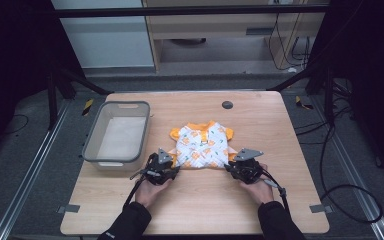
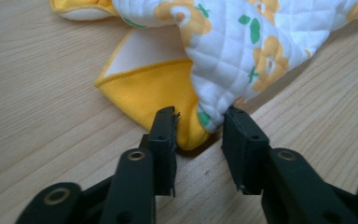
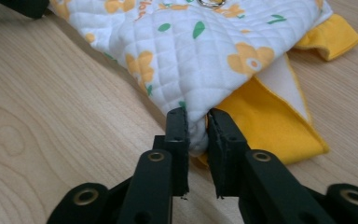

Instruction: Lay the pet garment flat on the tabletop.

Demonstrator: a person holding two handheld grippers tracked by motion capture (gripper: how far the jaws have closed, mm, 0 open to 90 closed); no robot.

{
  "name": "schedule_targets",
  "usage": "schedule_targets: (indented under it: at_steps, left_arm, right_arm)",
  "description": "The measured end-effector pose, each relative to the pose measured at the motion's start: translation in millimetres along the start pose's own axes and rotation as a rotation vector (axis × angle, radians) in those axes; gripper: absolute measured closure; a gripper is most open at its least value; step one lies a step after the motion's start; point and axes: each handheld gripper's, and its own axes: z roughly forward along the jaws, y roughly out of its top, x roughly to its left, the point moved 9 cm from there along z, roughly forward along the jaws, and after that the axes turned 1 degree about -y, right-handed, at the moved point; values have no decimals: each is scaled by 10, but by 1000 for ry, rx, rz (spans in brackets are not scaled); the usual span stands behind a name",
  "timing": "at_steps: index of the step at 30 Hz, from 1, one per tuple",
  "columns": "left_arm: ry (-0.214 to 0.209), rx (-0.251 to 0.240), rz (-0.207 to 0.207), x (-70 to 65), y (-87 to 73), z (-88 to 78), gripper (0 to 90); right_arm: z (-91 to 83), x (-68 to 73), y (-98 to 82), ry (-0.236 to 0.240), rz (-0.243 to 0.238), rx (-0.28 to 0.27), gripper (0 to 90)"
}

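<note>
Both my grippers were down at the near hem of the baby garment [image 1: 201, 145], which lay flat on the counter [image 1: 260, 200], one corner between each pair of jaws. My right gripper [image 3: 196, 130] had its jaws nearly together, pinching the quilted white corner, yellow lining just to the right of them. My left gripper [image 2: 199, 126] had its jaws set wider around the other corner: the right jaw touched the quilted edge, the left sat against the yellow lining, so a grip looked made or nearly made, can't say how firm. Judged progress: early, corners taken, no fold or lift yet, garment still spread out. The high view gave the whole layout, with the grey bin [image 1: 92, 145] well off to the left of my left jaws and both hands behind the grippers. The gripper views gave the pinch points and the layered fabric between the jaws.
</note>
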Motion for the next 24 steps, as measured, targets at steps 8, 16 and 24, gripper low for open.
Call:
schedule_targets:
  at_steps: [8,16,24]
  left_arm:
    - [-63,-36,-5,-94,79,-164,815]
    - [-175,-100,18,-344,145,-834,821]
    - [-152,-111,-36,-259,335,-828,817]
  right_arm:
    - [-167,118,136,48,-1,-42,826]
    - [-757,360,182,138,35,-111,826]
    - [-862,327,412,117,100,-156,824]
